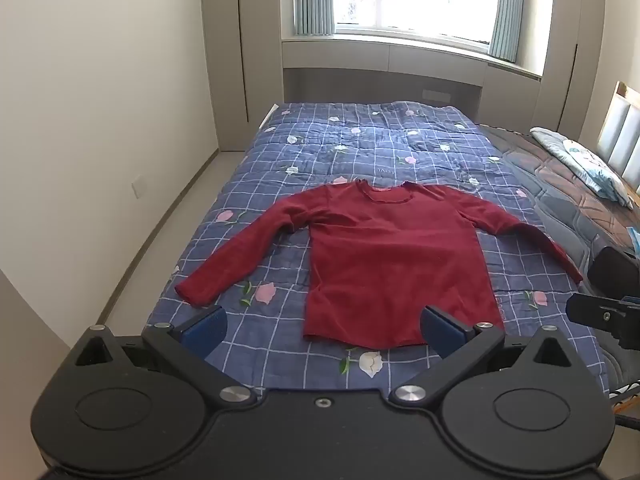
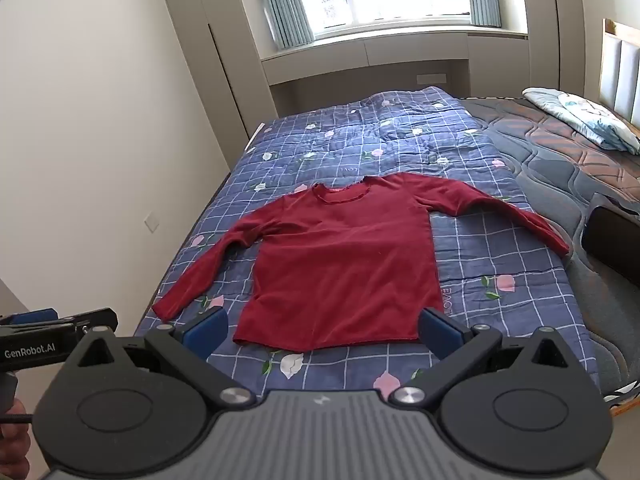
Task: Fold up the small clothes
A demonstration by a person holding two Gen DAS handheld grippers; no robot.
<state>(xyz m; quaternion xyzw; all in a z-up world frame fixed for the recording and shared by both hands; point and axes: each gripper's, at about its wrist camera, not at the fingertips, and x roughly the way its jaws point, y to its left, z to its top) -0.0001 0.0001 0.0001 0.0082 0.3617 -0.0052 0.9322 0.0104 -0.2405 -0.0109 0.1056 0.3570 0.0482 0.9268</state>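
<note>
A dark red long-sleeved shirt [image 1: 392, 264] lies flat and face up on a blue checked floral quilt [image 1: 360, 148], collar far, hem near, both sleeves spread out and down. It also shows in the right wrist view [image 2: 344, 264]. My left gripper [image 1: 322, 330] is open and empty, held above the bed's near edge just short of the hem. My right gripper [image 2: 322, 330] is open and empty, also just short of the hem. Each gripper shows at the edge of the other's view, the right one [image 1: 604, 316] and the left one [image 2: 60, 328].
The quilt [image 2: 400, 140] covers the left part of a bed. A bare brown quilted mattress [image 1: 560, 184] with a folded pale pillow [image 1: 580, 160] lies to the right, by a headboard [image 2: 620, 64]. A wall and floor strip run along the left. A window and cabinets stand beyond.
</note>
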